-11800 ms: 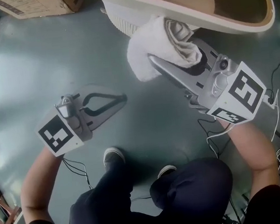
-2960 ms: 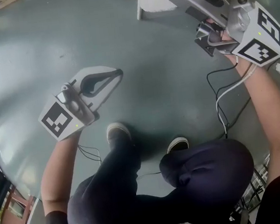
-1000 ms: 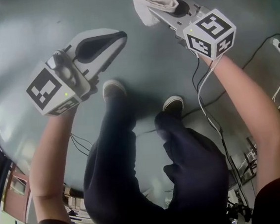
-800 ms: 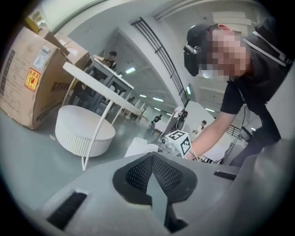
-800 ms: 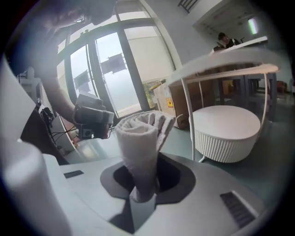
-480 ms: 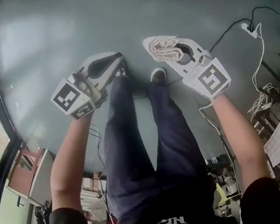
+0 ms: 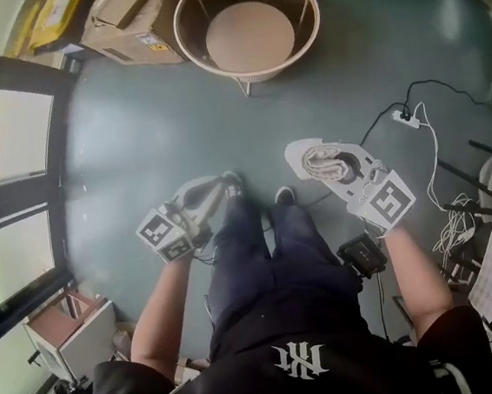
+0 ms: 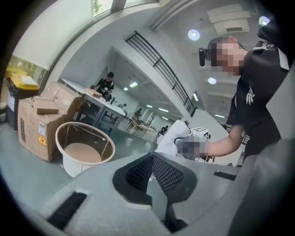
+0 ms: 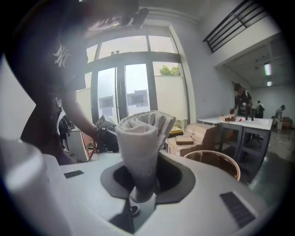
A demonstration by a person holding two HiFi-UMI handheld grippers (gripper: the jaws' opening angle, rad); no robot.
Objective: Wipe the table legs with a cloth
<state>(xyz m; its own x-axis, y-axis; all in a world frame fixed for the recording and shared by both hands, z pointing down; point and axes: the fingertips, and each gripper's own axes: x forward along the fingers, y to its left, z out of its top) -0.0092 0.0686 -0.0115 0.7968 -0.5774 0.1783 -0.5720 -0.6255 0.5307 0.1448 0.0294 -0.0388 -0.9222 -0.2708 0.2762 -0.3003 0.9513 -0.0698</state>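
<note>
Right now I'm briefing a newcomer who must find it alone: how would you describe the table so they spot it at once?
Across the grey-green floor, at the top of the head view, cardboard boxes are piled. Right beside them stands the table: a round tub shape with a pale rim, thin struts and a brown disc inside, where its neighbours are square cardboard.

- Grey-green floor point(image 7: 137, 159), smooth and glossy.
- A round table point(image 7: 249, 36) stands on it at the far side.
- Cardboard boxes point(image 7: 127, 25) sit just beside the table.
- A white power strip point(image 7: 408, 115) with its dark cable point(image 7: 431, 85) lies to the right.
- The person's shoes point(image 7: 233, 182) are planted mid-floor.
</note>
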